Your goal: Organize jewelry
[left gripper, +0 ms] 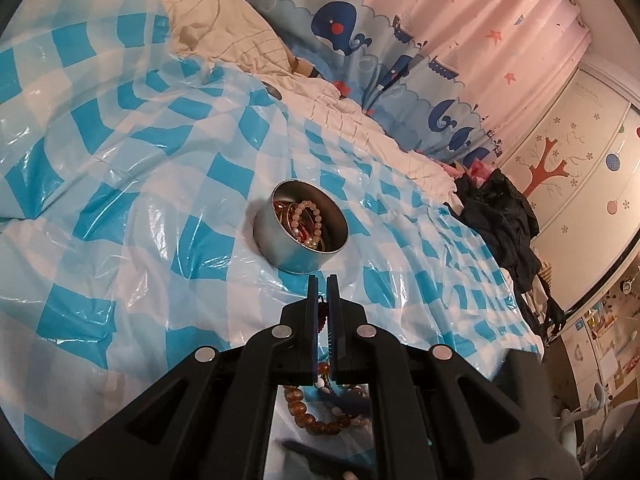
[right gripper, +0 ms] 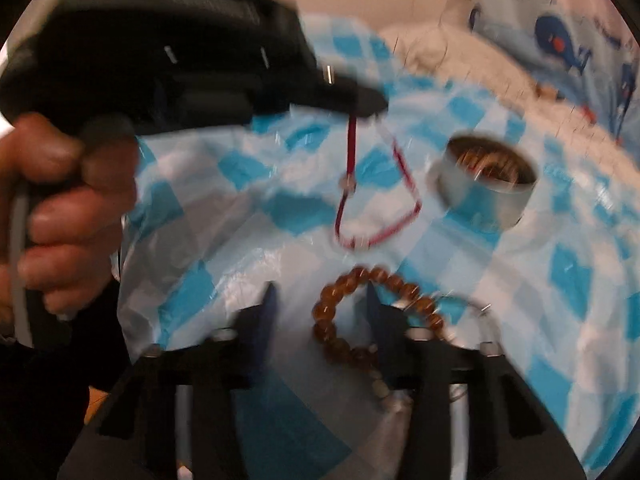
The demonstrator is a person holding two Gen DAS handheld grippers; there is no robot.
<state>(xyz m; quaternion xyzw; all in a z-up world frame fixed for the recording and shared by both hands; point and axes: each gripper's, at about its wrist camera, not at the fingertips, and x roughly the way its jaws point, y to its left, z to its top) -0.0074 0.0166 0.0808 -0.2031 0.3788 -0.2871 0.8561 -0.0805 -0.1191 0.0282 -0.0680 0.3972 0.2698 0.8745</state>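
Metal tin: round, open, full of beaded bracelets, just ahead of the left tongs' tips on the blue-checked plastic sheet.
Left tongs: jaws together, clamped on a red cord bracelet that dangles beneath them.
Right tongs: jaws apart, gripping nothing.
Amber bead bracelet: on the sheet, partly between the right jaws, rightmost beads behind the right finger.

Tin and loose jewelry on a sheet-covered bed

The tin sits on the sheet, bracelets inside it. A cord hangs from the left gripper above the sheet, left of the tin. Nearer, a bead bracelet lies between the right gripper's fingers.
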